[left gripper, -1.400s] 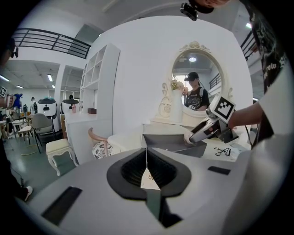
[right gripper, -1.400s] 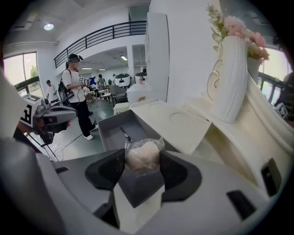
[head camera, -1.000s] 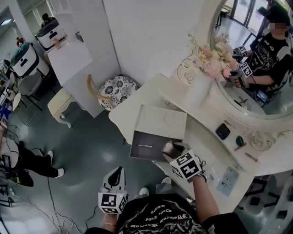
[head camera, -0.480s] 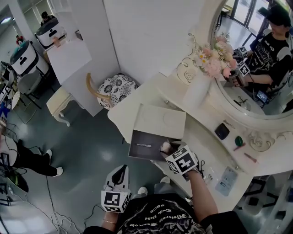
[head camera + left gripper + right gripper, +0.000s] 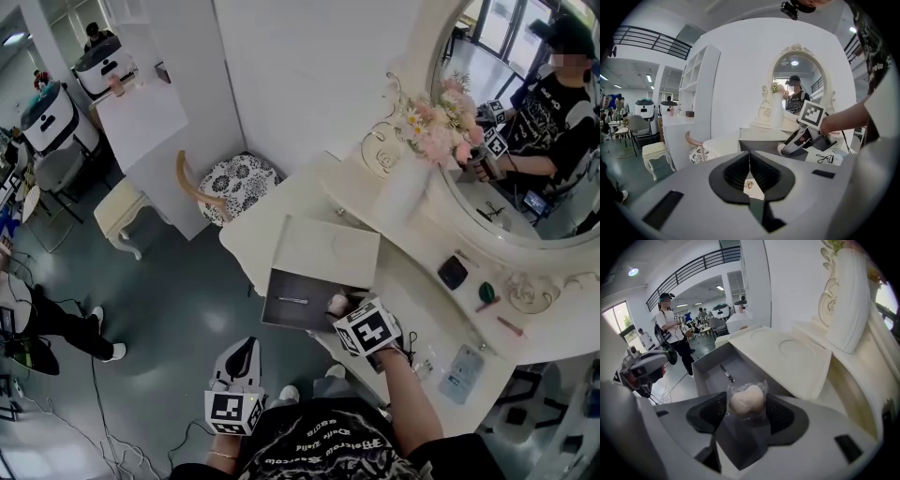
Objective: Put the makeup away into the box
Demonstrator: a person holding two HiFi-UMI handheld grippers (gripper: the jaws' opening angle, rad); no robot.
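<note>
A pale makeup sponge (image 5: 746,400) in clear wrap sits between the pads of my right gripper (image 5: 746,405), which is shut on it; the jaws have just been opening slightly with the sponge still between them. It hangs over the near right corner of the open grey box (image 5: 286,317), whose white lid (image 5: 330,248) leans back. A thin dark makeup pencil (image 5: 726,373) lies on the box floor. In the head view the right gripper (image 5: 339,306) reaches into the box. My left gripper (image 5: 242,359) hangs low over the floor, shut and empty (image 5: 750,171).
On the white dressing table (image 5: 412,281) are a black compact (image 5: 452,272), a green item (image 5: 488,292), an eyelash curler (image 5: 417,342) and a pale packet (image 5: 466,372). A vase of flowers (image 5: 408,183) stands before the oval mirror (image 5: 525,159). A patterned chair (image 5: 232,187) stands left.
The right gripper has shifted slightly left and tilted further down over the box, sponge still in it. The left gripper has stayed in place.
</note>
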